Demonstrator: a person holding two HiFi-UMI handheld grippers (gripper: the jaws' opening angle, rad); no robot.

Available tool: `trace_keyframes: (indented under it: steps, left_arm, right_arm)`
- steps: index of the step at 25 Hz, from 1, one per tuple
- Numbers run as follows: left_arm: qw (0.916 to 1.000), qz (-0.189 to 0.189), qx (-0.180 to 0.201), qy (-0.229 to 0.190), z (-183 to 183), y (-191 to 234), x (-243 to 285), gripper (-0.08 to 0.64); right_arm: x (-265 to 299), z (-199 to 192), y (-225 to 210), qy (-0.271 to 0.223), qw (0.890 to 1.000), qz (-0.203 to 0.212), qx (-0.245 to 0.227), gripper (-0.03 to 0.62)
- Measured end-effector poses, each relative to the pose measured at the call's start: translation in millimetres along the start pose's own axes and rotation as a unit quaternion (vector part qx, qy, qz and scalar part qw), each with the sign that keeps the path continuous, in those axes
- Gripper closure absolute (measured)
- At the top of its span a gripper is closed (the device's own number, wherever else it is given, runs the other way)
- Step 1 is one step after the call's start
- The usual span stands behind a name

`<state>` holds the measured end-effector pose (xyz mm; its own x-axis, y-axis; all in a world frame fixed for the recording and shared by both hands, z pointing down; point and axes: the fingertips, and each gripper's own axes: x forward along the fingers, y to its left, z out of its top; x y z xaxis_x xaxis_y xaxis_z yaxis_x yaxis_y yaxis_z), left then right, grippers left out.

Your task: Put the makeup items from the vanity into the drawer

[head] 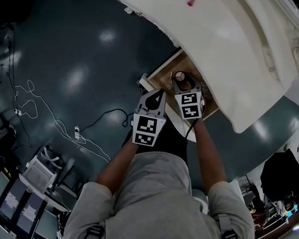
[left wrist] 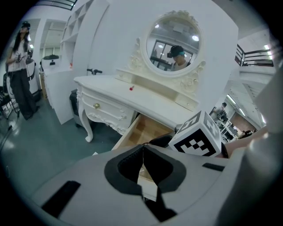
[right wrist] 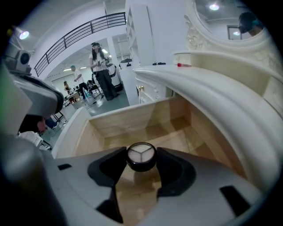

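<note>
Wooden drawer [right wrist: 132, 117] sits open under my R tongs [right wrist: 141, 164], which clamp a round black-rimmed compact [right wrist: 141, 155] above its floor. I lower close to the wood, then release gently. L tongs [left wrist: 142, 154] closed, empty. Red item [left wrist: 131, 88] lies on bench [left wrist: 101, 86].

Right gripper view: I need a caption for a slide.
Right gripper holds a round black makeup case over the open wooden drawer of the white vanity.
</note>
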<state>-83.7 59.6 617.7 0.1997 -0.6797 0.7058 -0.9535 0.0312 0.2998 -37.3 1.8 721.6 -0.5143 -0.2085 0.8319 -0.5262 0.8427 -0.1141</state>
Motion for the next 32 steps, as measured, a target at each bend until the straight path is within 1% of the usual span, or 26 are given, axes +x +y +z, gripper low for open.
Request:
trace_keyframes:
  steps: [6, 16, 21, 32]
  left_arm:
    - [0.9999, -0.004, 0.005, 0.009, -4, 0, 3, 0.551]
    - [0.9999, 0.0, 0.0, 0.012, -8, 1, 1, 0.552]
    - [0.9999, 0.003, -0.002, 0.013, -12, -1, 1, 0.551]
    - [0.9999, 0.005, 0.001, 0.014, -16, -10, -3, 0.551]
  right_arm:
    - [9, -5, -4, 0.008, 1.0, 0.001, 0.007, 0.368]
    - [15, -19, 0, 0.02, 1.0, 0.004, 0.006, 0.368]
    - [17, -28, -3, 0.031, 1.0, 0.001, -0.002, 0.368]
    - [16, -33, -2, 0.032, 0.999, 0.006, -0.024, 0.365]
